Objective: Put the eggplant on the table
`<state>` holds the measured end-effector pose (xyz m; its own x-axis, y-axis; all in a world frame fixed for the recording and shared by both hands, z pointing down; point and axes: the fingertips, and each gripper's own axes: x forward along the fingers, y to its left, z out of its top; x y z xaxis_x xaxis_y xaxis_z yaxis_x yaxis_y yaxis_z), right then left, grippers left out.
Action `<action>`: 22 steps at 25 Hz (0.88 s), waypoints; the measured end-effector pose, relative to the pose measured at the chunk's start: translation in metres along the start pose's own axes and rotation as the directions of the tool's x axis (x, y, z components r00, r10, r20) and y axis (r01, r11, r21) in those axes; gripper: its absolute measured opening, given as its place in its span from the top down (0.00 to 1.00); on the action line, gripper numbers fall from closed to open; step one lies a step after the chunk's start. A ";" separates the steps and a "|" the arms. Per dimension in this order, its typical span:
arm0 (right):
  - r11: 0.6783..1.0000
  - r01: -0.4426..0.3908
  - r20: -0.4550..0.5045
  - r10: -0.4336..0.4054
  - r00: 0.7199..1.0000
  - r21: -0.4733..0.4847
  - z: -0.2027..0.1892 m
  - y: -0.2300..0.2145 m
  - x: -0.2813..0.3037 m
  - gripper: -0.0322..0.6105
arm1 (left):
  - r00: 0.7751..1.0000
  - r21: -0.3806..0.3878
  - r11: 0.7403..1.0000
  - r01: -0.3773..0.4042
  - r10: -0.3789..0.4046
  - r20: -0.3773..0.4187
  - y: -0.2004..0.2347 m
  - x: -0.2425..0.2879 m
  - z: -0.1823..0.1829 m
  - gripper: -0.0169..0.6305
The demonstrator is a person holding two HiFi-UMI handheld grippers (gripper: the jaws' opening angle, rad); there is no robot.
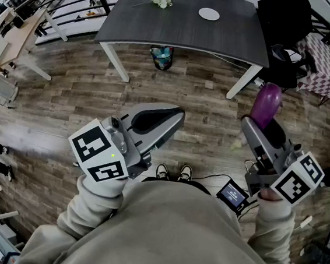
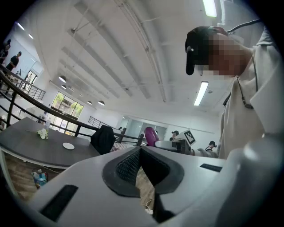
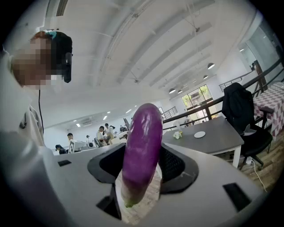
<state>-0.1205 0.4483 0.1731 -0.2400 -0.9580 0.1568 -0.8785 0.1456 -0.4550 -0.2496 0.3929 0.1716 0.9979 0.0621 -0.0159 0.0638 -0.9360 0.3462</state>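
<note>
**A:** Purple skin is seen between the jaws of the right gripper [image 3: 142, 166]. The eggplant [image 3: 143, 133] is clamped there, and the jaws are spread wide around it.

**B:** And the left gripper [image 2: 141, 150]?

**A:** It is closed, with nothing held in it.

**B:** Which step is judged to be in hand?

**A:** The carrying. The dark grey table [image 1: 181, 30] is well apart from the eggplant, across the wooden floor [image 1: 70, 89]. A white plate [image 1: 209, 13] and small flowers [image 1: 162, 0] are seen on it.

**B:** What is called for next?

**A:** The table must be approached and the eggplant lowered onto a bare part. Only then should the jaws be opened.
</note>
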 end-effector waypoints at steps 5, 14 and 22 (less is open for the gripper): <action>1.000 -0.003 -0.009 0.003 1.000 -0.001 -0.006 -0.003 -0.002 0.58 | 1.000 -0.001 1.000 0.001 -0.001 -0.008 -0.001 0.002 -0.006 0.97; 0.998 -0.037 -0.002 0.037 0.999 0.049 -0.003 -0.016 -0.005 0.58 | 1.000 -0.064 0.998 0.017 -0.016 0.013 0.002 0.016 -0.004 0.97; 0.995 -0.068 0.015 0.067 0.998 0.067 0.006 -0.049 -0.016 0.58 | 1.000 -0.039 0.999 -0.005 0.005 -0.014 0.000 0.053 -0.010 0.97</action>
<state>-0.0711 0.4548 0.1875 -0.2922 -0.9497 0.1123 -0.8303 0.1937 -0.5225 -0.1964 0.3999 0.1799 0.9980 0.0625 -0.0015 0.0583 -0.9221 0.3826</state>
